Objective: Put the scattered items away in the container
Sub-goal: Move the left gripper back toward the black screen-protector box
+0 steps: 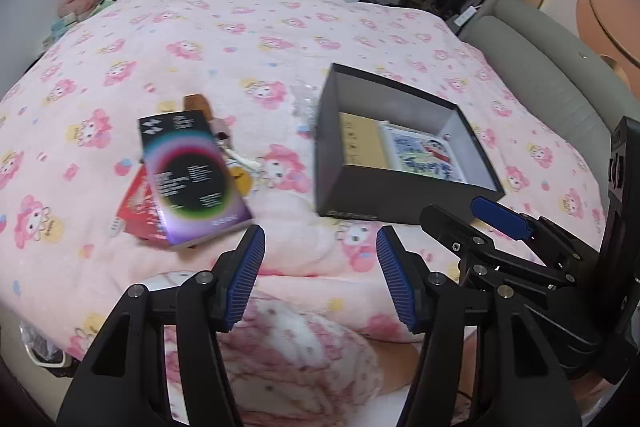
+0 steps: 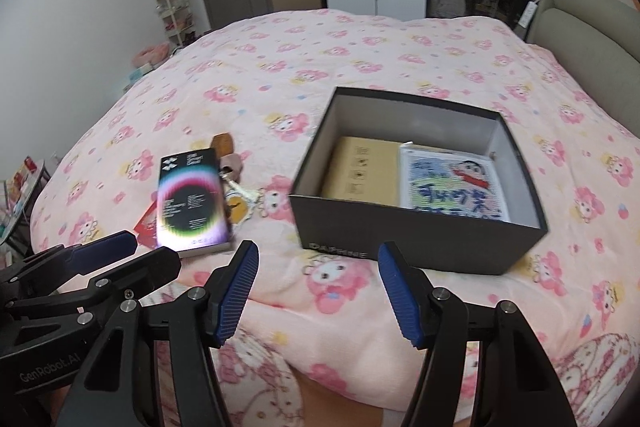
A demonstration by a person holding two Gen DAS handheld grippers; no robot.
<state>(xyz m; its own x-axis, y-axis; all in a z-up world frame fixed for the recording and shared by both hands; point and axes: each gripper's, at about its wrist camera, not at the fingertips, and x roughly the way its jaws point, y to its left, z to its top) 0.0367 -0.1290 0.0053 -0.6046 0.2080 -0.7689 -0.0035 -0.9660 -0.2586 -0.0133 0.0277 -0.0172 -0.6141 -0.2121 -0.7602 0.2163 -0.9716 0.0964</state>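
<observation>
A black open box (image 1: 404,199) (image 2: 416,243) sits on the pink bed; inside lie a tan booklet (image 2: 362,171) and a cartoon picture card (image 2: 452,187). Left of it a dark iridescent booklet (image 1: 192,175) (image 2: 190,199) rests on a red packet (image 1: 134,211) (image 2: 145,227), with a keychain bundle (image 1: 236,163) (image 2: 240,195) of small brown and pink charms beside it. My left gripper (image 1: 320,239) is open over bare blanket, just right of the booklet. My right gripper (image 2: 318,253) is open, nothing between its fingers, close to the box's near wall.
The pink cartoon-print blanket (image 2: 360,59) covers the whole bed. A grey padded headboard (image 1: 552,75) (image 2: 592,35) runs along the right. A clear plastic wrapper (image 1: 304,99) lies by the box's far left corner. Wardrobes and shelves stand beyond the bed.
</observation>
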